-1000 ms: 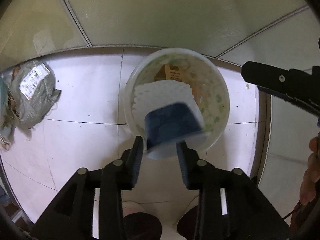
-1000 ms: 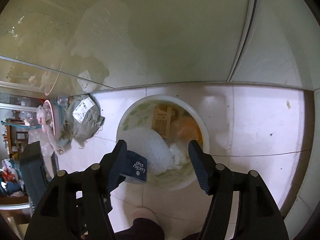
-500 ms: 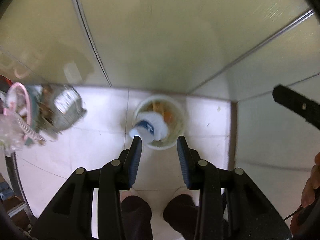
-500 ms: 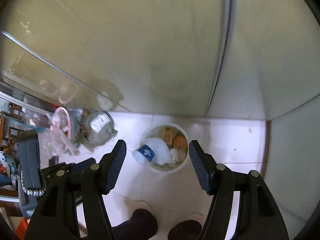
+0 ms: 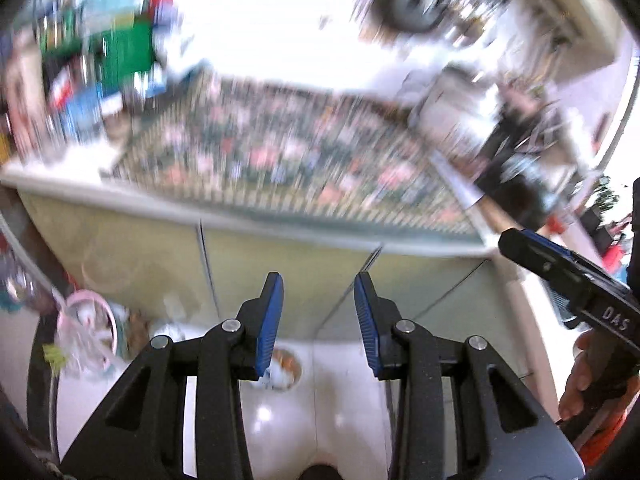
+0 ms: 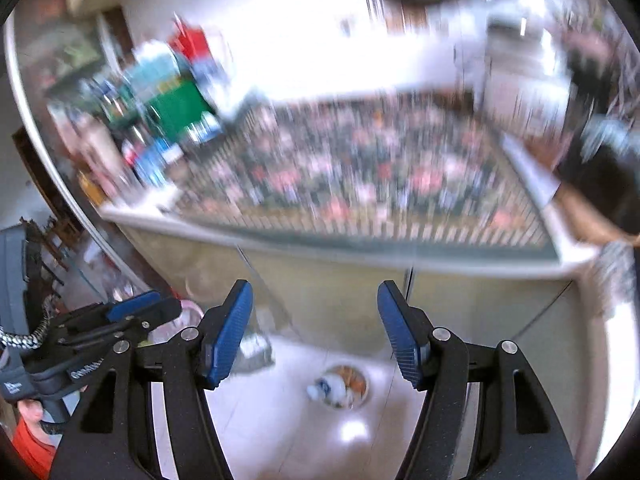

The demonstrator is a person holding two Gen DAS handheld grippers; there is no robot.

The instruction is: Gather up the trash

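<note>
Far below on the white floor stands the round white trash bin (image 6: 357, 400), holding paper scraps, something orange and a blue paper cup (image 6: 322, 389) at its left rim. In the left wrist view the bin (image 5: 285, 369) shows small, partly behind one finger. My left gripper (image 5: 318, 308) is open with nothing between its blue pads. My right gripper (image 6: 316, 320) is open wider and also holds nothing. Each gripper shows in the other's view: the right gripper (image 5: 560, 272) at the right edge, the left gripper (image 6: 120, 320) at the lower left. Both frames are motion-blurred.
A counter with pale green cabinet doors (image 5: 280, 264) rises ahead, its top covered by a floral cloth (image 5: 280, 160). Blurred boxes and bottles (image 6: 172, 108) crowd its back left. A grey sack and a pink item (image 5: 86, 332) lie on the floor to the left. A hand (image 5: 580, 376) grips the right tool.
The blue cup dropped from in front of my left gripper into the bin. Both grippers then rose high and tilted up, so the bin shrank and the counter top came into view.
</note>
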